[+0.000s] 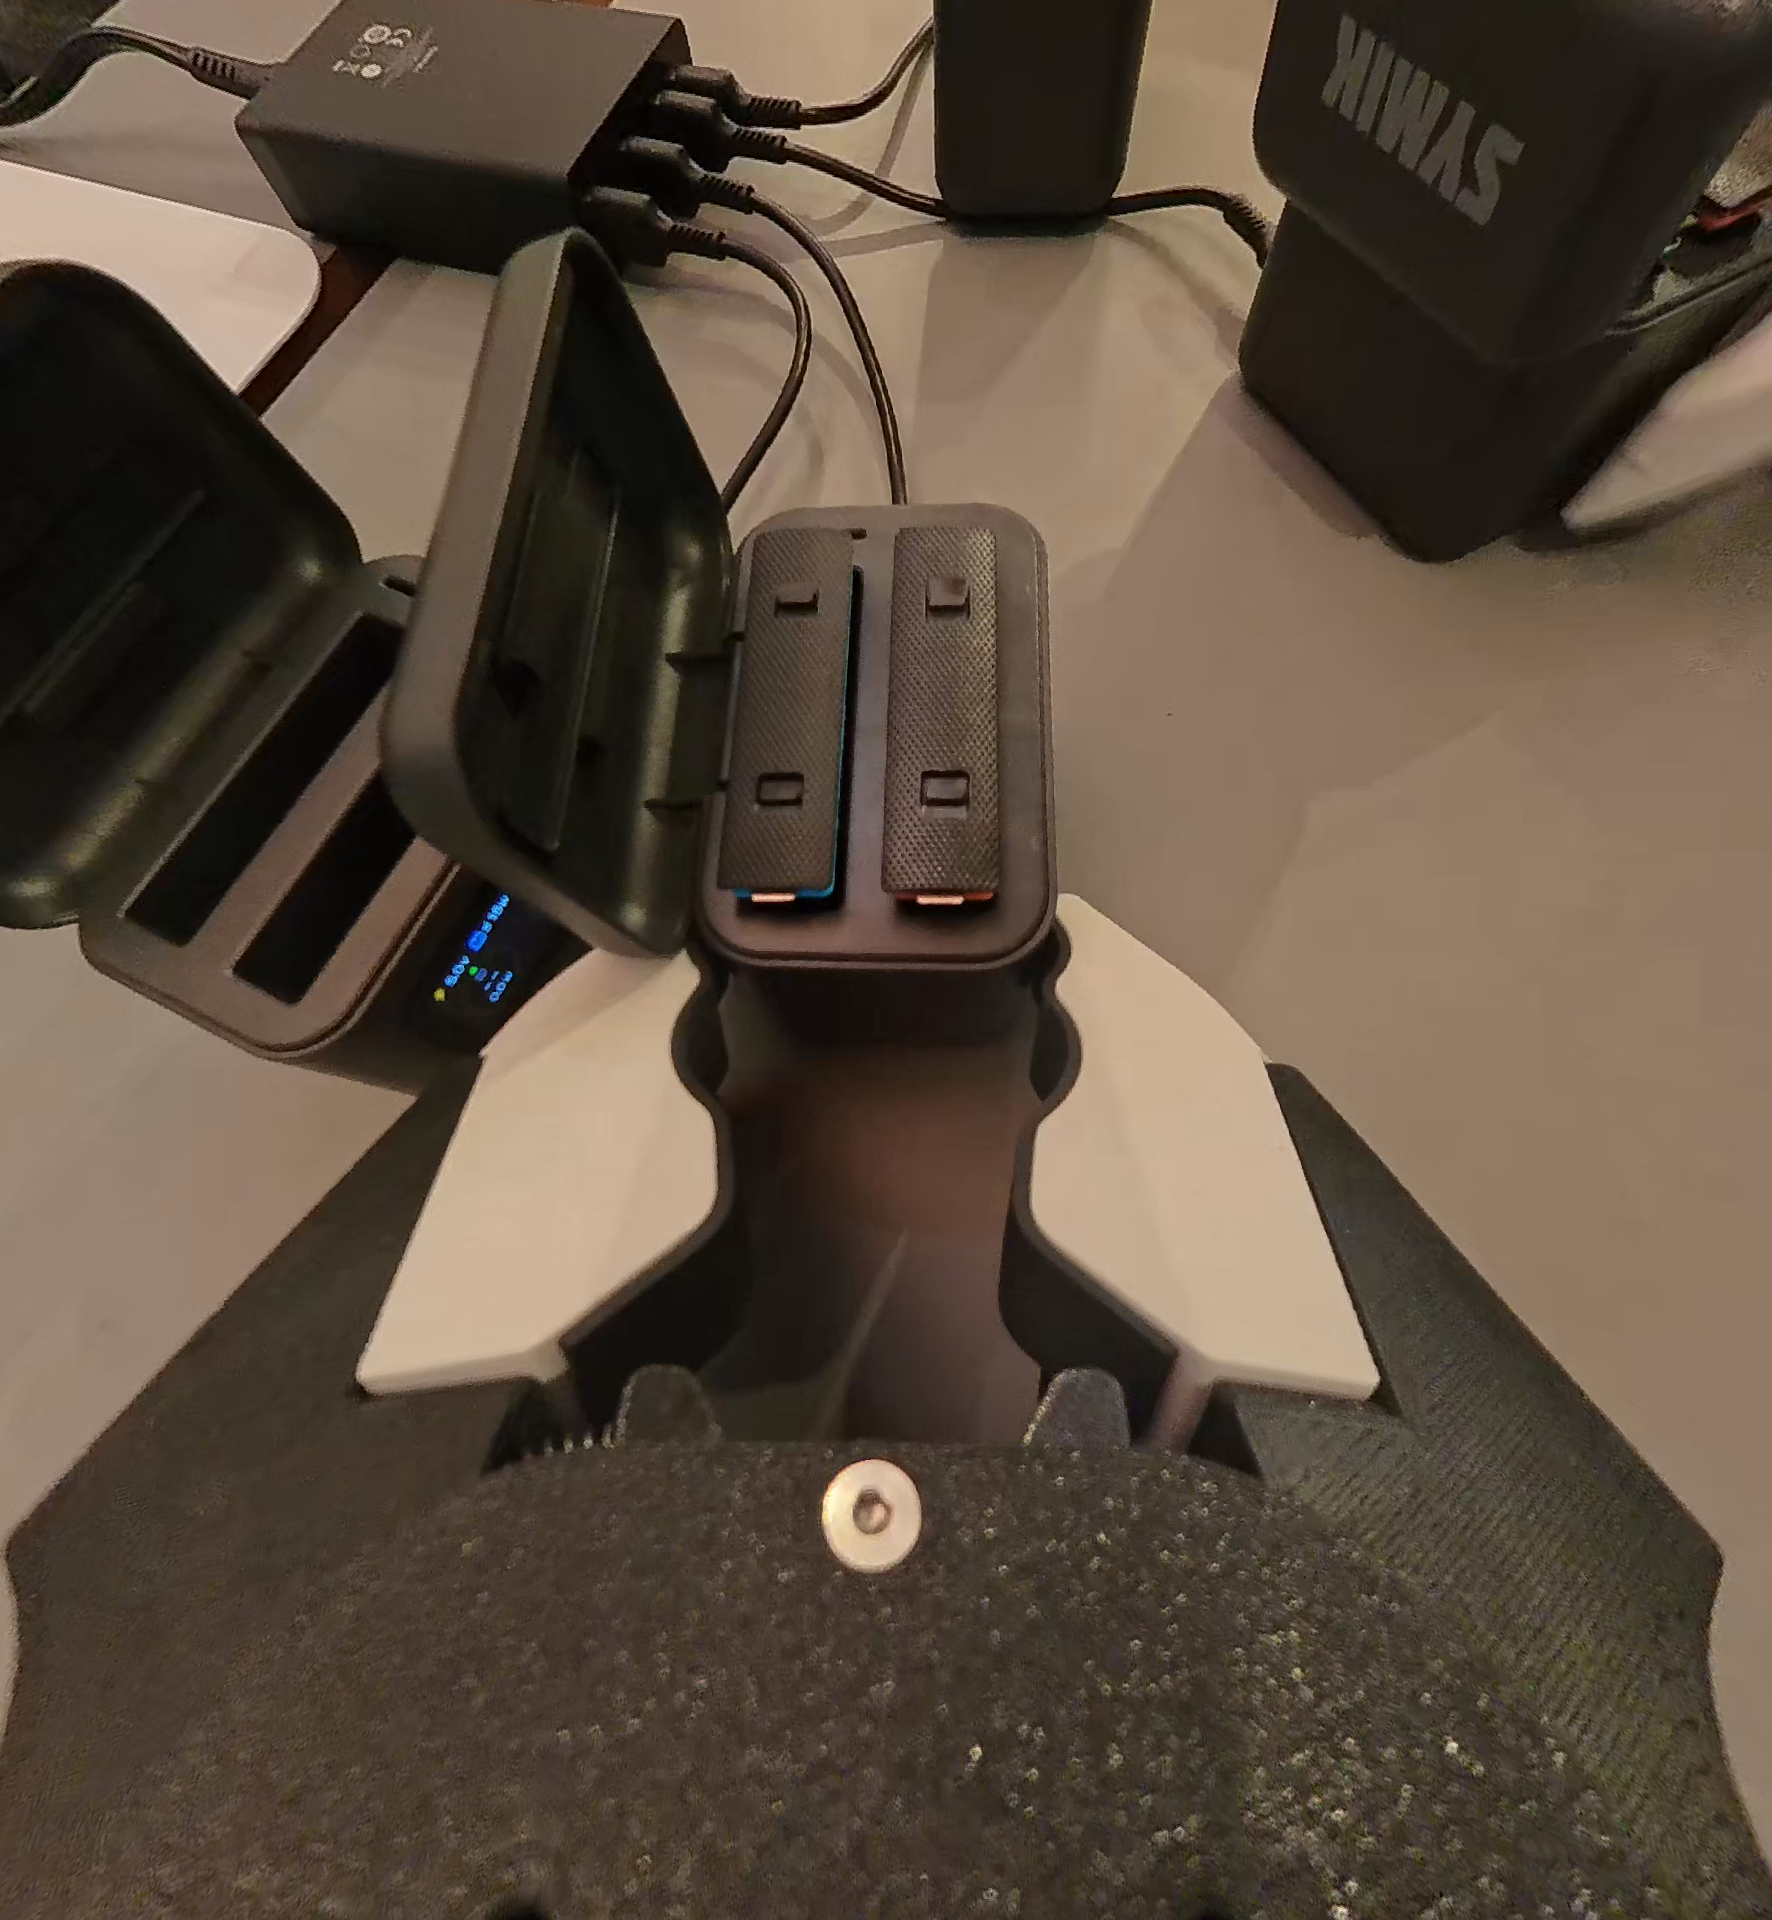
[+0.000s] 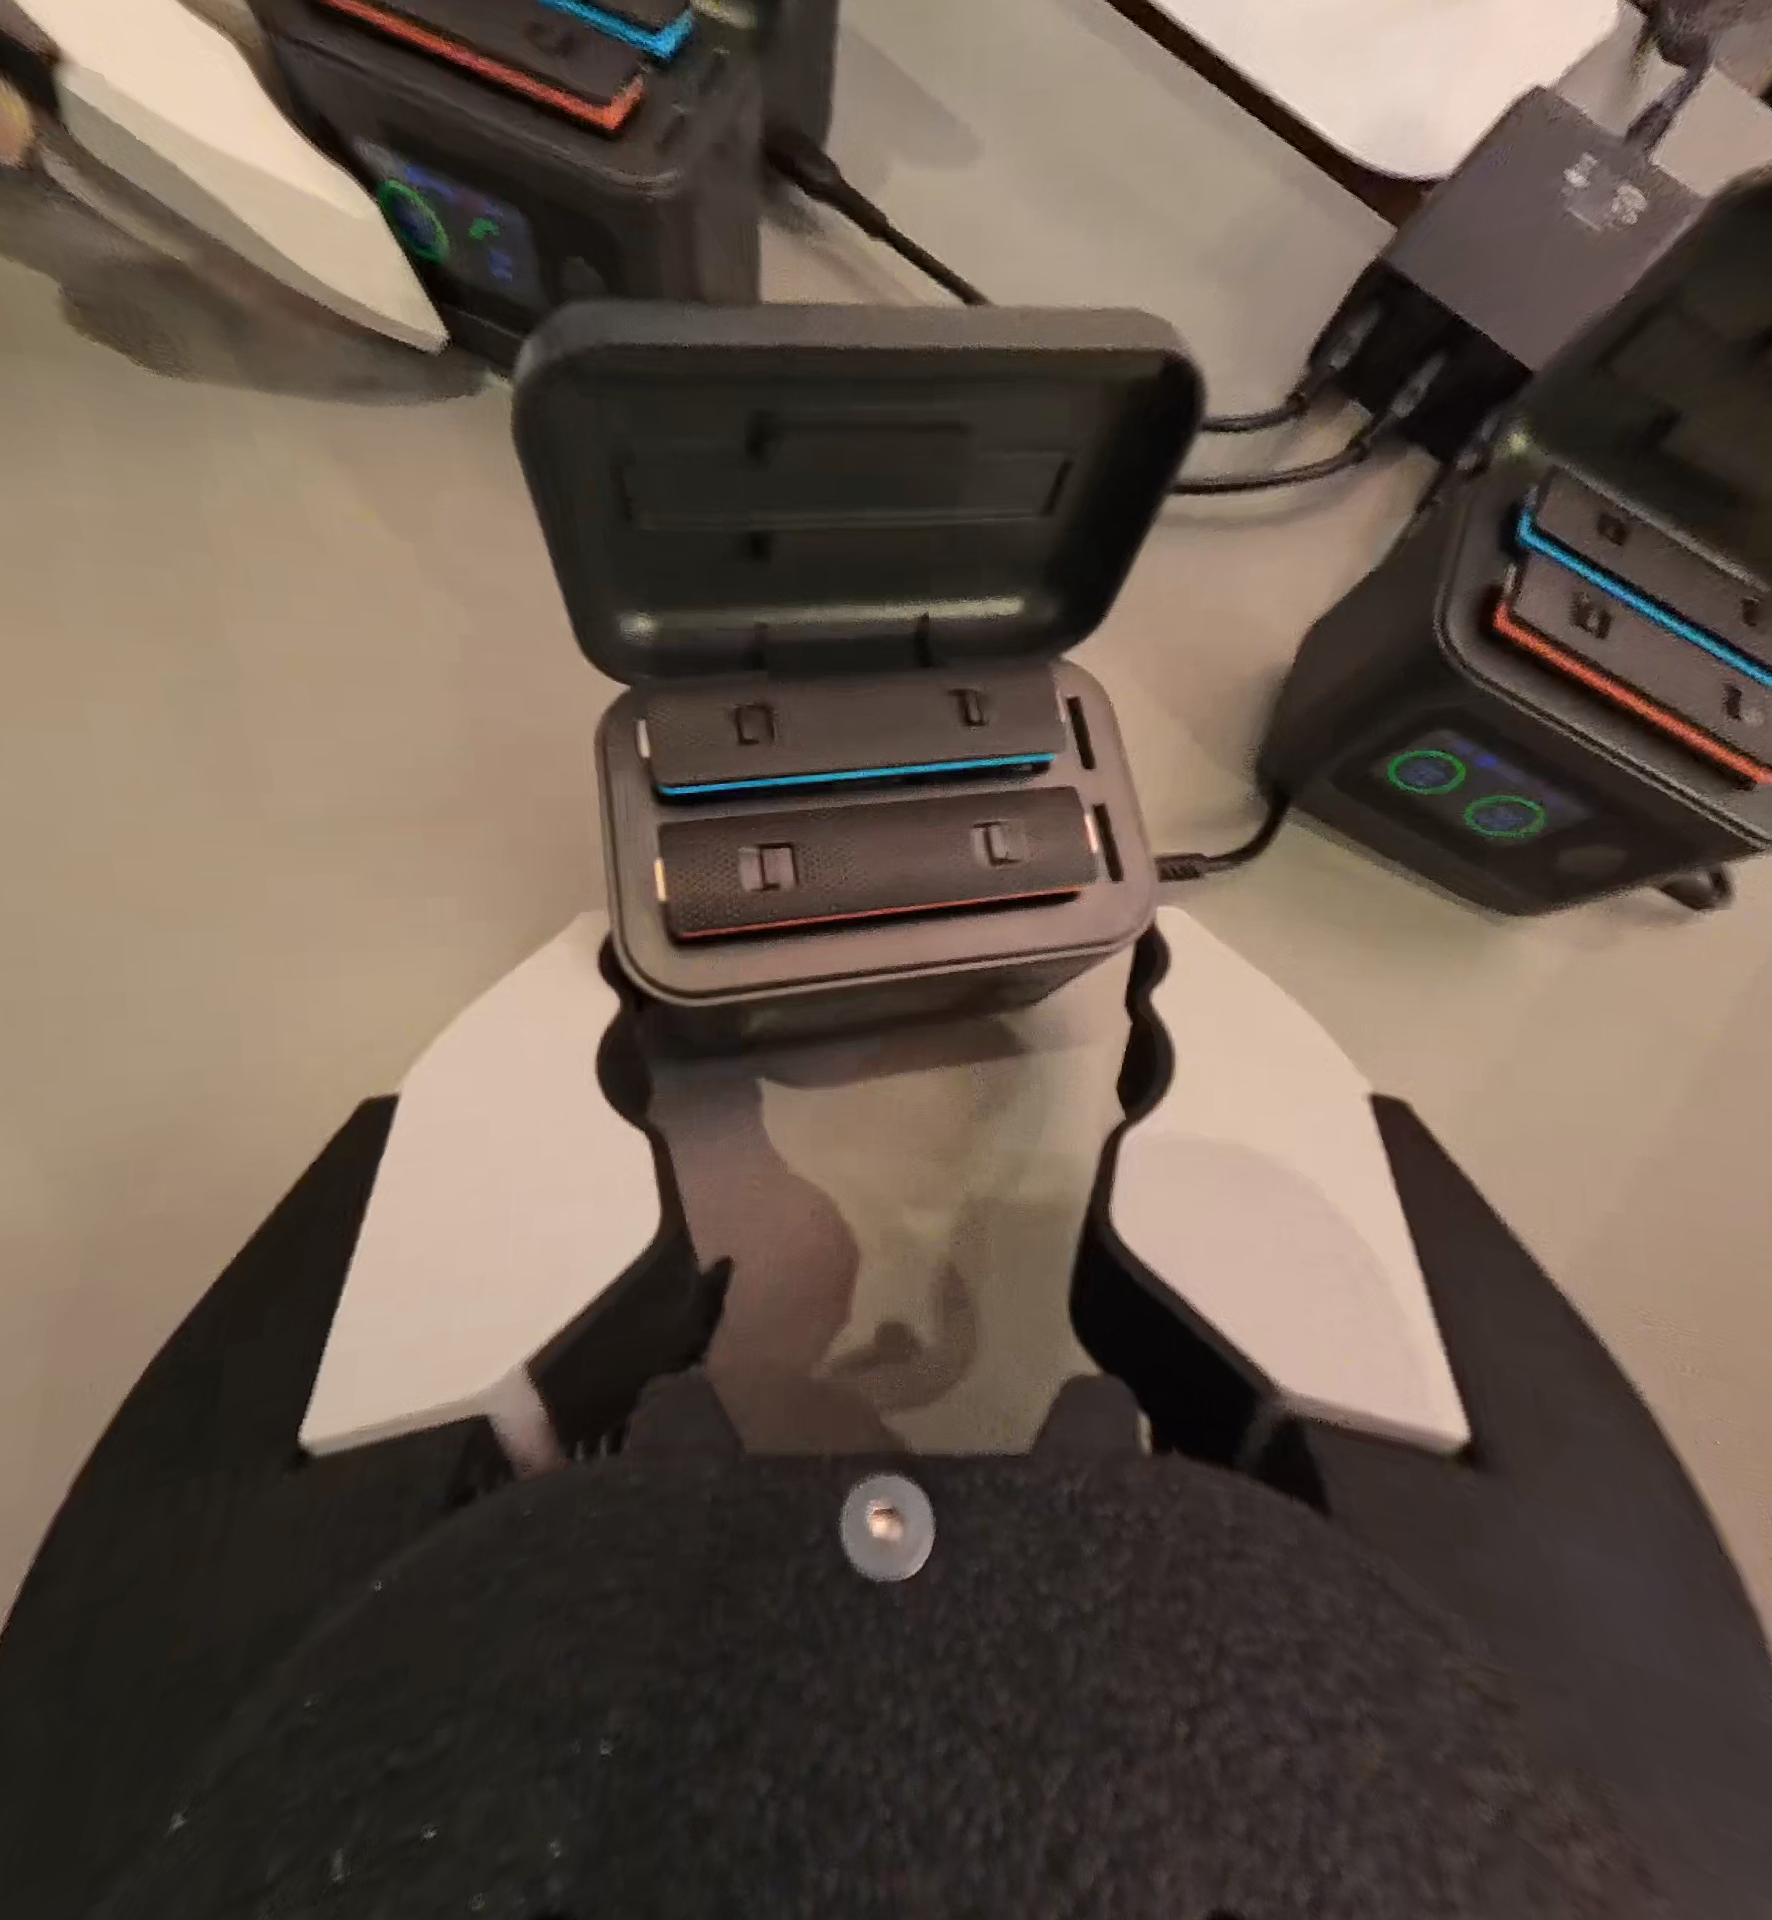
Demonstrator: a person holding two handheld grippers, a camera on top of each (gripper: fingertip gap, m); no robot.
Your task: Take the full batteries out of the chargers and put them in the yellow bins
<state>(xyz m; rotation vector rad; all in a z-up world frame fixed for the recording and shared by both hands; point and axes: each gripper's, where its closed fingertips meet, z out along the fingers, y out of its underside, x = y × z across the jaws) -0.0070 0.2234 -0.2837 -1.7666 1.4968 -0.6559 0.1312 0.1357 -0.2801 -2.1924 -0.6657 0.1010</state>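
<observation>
In the left wrist view, my left gripper [image 1: 877,966] is shut on the sides of a black charger [image 1: 1029,727]. Its lid [image 1: 570,582] hangs open to the left. A blue-edged battery [image 1: 783,717] and a red-edged battery [image 1: 939,717] sit in its slots. In the right wrist view, my right gripper [image 2: 882,966] is shut on another charger [image 2: 620,831] with its lid [image 2: 851,488] up. It holds a blue-edged battery [image 2: 851,732] and a red-edged battery [image 2: 861,862]. No yellow bin is in view.
An open charger with empty slots [image 1: 269,894] and a lit display stands to the left. A black power hub [image 1: 456,114] with several cables sits behind. Another open charger with two batteries [image 2: 1547,748] shows green rings. The hub [image 2: 1516,239] also shows at the far right. The table is white.
</observation>
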